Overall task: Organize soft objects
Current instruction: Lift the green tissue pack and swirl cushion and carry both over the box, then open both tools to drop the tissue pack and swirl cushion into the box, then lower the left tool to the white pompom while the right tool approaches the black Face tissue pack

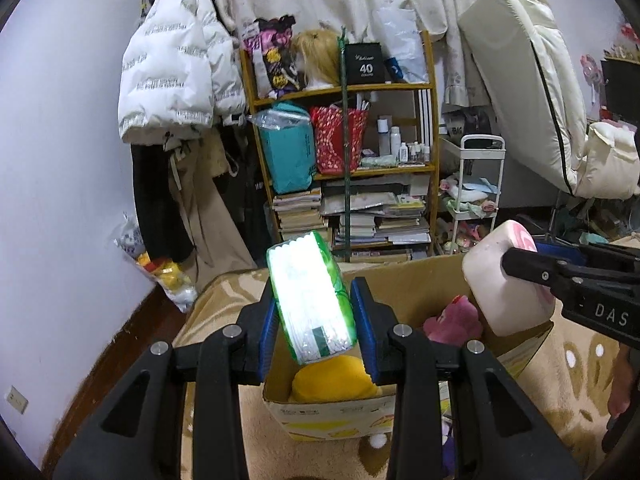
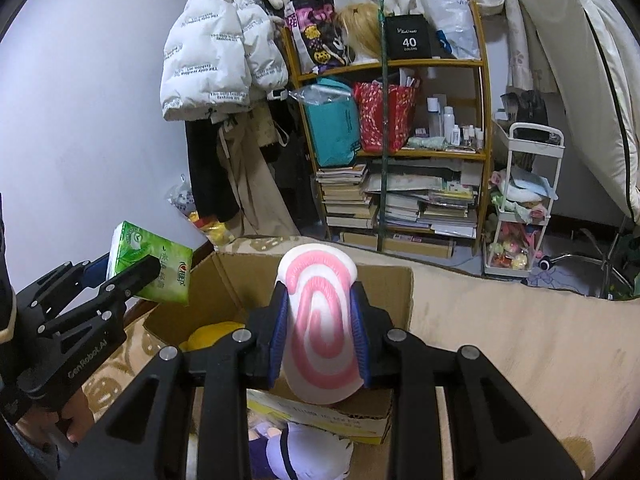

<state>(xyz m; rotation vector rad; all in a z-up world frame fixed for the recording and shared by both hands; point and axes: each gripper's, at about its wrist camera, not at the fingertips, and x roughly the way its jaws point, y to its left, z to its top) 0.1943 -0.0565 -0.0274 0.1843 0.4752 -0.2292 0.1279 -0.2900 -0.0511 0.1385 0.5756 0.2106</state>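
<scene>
Beige carpet lay under one open cardboard box. Left gripper clamped one green tissue pack above the box's near rim; at 3 o'clock, right gripper squeezed one pink-swirl cushion. Beyond, at 12 o'clock, stood one crowded shelf.

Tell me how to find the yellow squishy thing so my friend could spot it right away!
Look for the open cardboard box on the tan patterned rug, in front of the wooden bookshelf. Down inside the box, at its near left corner, sits the yellow soft toy. It is plain bright yellow and rounded, unlike the pink plush lying further right in the same box.
</scene>
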